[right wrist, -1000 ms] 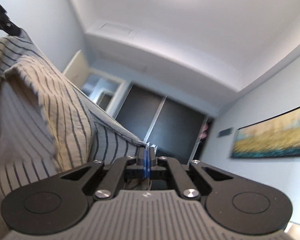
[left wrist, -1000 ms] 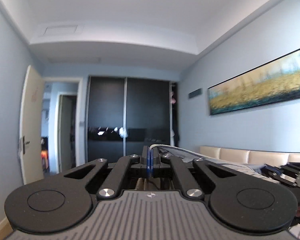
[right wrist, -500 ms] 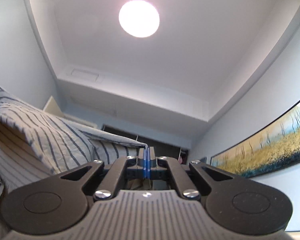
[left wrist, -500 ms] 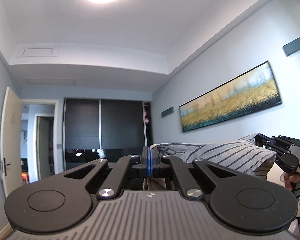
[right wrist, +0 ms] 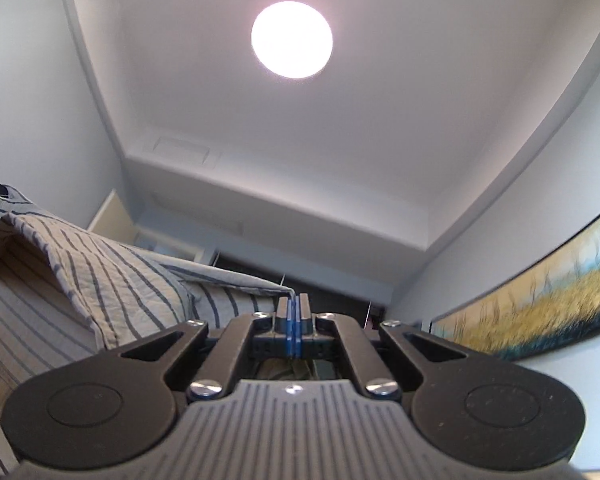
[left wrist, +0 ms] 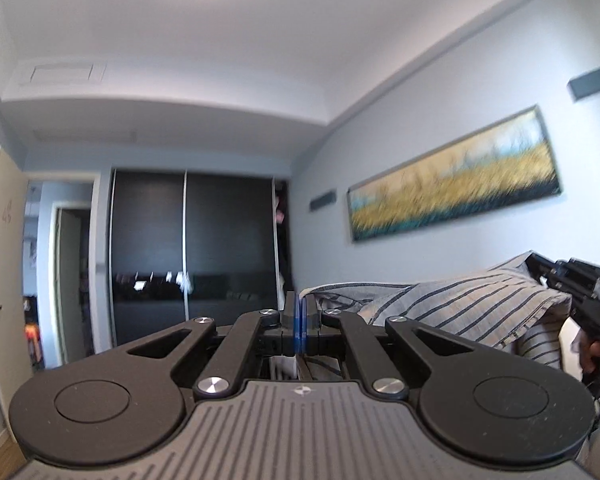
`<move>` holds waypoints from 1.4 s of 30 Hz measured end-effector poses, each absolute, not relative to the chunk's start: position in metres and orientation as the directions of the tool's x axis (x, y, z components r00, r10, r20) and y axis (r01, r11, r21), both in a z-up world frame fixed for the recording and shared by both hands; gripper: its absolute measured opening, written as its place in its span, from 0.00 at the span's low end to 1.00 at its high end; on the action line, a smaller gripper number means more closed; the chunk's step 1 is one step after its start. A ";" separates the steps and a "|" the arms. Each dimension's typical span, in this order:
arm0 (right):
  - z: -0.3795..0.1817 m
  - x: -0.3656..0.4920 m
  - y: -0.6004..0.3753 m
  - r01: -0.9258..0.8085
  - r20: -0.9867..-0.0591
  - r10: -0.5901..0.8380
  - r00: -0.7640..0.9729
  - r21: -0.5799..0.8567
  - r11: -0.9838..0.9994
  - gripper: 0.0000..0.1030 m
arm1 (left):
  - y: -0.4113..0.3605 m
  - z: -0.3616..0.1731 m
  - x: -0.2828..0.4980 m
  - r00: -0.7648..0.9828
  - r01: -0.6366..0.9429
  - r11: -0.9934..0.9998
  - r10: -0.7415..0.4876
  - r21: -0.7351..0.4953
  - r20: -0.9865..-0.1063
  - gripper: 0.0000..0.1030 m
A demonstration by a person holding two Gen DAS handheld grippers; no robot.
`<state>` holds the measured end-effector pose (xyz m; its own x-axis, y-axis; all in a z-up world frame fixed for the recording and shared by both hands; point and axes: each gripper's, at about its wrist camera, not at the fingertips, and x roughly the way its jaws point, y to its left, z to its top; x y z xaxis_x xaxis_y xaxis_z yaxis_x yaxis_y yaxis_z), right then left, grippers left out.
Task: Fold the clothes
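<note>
A beige shirt with dark blue stripes (left wrist: 460,304) hangs stretched in the air between my two grippers. My left gripper (left wrist: 299,312) is shut on one edge of it; the cloth runs off to the right toward the other gripper (left wrist: 572,280), held by a hand at the frame's right edge. In the right wrist view my right gripper (right wrist: 292,312) is shut on another edge of the striped shirt (right wrist: 100,280), which spreads away to the left in loose folds. The right gripper tilts up toward the ceiling.
A dark sliding wardrobe (left wrist: 188,256) fills the far wall, with an open door (left wrist: 0,264) and doorway to its left. A long framed landscape painting (left wrist: 452,188) hangs on the right wall. A round ceiling lamp (right wrist: 292,40) shines overhead.
Both grippers lifted the shirt, so it now hangs stretched between them. The right gripper tilted up toward the ceiling lamp. The left view swung up, then settled a little lower.
</note>
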<state>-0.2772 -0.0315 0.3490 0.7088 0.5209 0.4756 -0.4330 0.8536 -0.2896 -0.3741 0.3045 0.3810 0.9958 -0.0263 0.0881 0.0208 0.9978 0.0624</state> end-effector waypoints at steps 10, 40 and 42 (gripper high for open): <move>0.248 -0.129 0.069 -0.513 0.115 0.574 0.810 -0.333 0.791 0.02 | 0.372 0.274 -0.204 0.965 -0.053 0.998 0.045 -0.024 -0.257 0.00; -0.172 0.225 0.338 -0.634 -0.702 0.318 0.637 -0.243 0.734 0.11 | 0.503 -0.134 0.117 0.536 -0.339 0.938 0.136 -0.065 -0.833 0.14; -0.160 0.222 0.328 -0.623 -0.708 0.303 0.638 -0.244 0.743 0.25 | 0.506 -0.130 0.110 0.545 -0.349 0.934 0.139 -0.073 -0.827 0.21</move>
<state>0.2224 0.3285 -0.1598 0.6378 0.3030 -0.7080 -0.6234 0.7430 -0.2436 0.1104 0.5058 -0.1296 0.5451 0.1392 -0.8267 -0.3489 0.9343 -0.0728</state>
